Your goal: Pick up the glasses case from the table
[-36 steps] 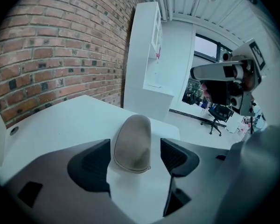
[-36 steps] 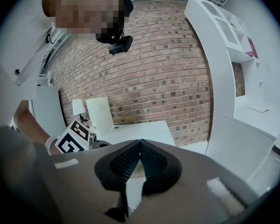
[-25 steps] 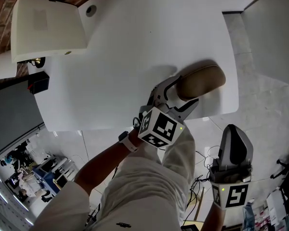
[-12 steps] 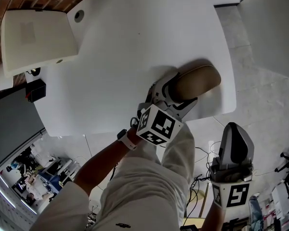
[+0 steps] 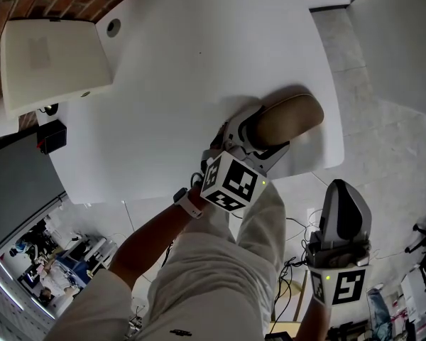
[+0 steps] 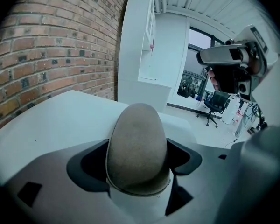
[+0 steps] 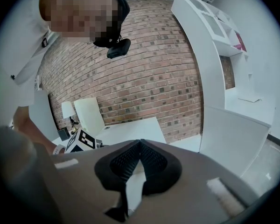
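Case: the case (image 5: 287, 118) lay on the table (image 5: 170, 84), toward 4 o'clock in the head view, near a corner.
Left tool: the left tool (image 6: 139, 158) was released; its jaws had just been opening and straddled the case's near end, with no squeeze visible.
Right tool: the right tool (image 7: 140, 143) was clenched on nothing, off the table at 5 o'clock.
Done: the reach, as I judged it.
Left: closing, then lifting.
Edges: the table's edge ran close at the case's 3 and 6 o'clock.
Room: bare table lay from 9 to 12 o'clock.

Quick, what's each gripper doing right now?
Left gripper: open, jaws just opened wider, glasses case between them.
Right gripper: closed, empty.
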Action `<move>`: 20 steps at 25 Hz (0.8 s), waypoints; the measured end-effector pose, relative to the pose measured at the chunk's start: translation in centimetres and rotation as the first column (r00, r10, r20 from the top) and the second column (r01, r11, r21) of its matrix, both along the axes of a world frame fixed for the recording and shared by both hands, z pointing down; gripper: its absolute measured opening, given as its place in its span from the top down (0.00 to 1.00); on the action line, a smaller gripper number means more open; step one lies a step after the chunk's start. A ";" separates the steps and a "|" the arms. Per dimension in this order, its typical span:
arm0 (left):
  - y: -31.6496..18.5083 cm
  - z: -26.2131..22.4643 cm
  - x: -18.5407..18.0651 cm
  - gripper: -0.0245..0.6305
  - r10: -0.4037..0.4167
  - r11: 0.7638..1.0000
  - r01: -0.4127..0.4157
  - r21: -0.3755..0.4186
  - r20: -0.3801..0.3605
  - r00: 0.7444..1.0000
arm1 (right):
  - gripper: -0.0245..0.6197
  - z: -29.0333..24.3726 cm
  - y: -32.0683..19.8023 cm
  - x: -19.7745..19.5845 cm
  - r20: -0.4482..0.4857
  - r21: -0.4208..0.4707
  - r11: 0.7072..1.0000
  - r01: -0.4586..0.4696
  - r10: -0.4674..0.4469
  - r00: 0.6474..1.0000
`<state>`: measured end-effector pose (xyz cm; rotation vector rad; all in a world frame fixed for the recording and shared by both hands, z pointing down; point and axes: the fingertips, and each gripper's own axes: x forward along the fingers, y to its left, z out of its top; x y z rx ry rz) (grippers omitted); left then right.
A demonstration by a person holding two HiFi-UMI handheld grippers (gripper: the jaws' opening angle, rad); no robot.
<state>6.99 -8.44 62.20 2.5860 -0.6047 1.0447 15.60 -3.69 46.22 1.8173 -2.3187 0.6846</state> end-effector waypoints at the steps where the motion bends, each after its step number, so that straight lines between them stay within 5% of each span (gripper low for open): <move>1: 0.0 0.0 0.0 0.40 -0.003 1.000 0.003 0.000 -0.002 1.000 | 0.95 0.0 0.2 0.1 -0.003 -0.002 1.000 0.003 -0.003 1.000; 20: 1.7 -4.6 -2.1 0.40 -0.072 0.997 0.073 0.023 -0.051 0.996 | 0.95 -3.8 2.3 -0.7 -0.031 0.059 0.998 -0.008 0.010 0.999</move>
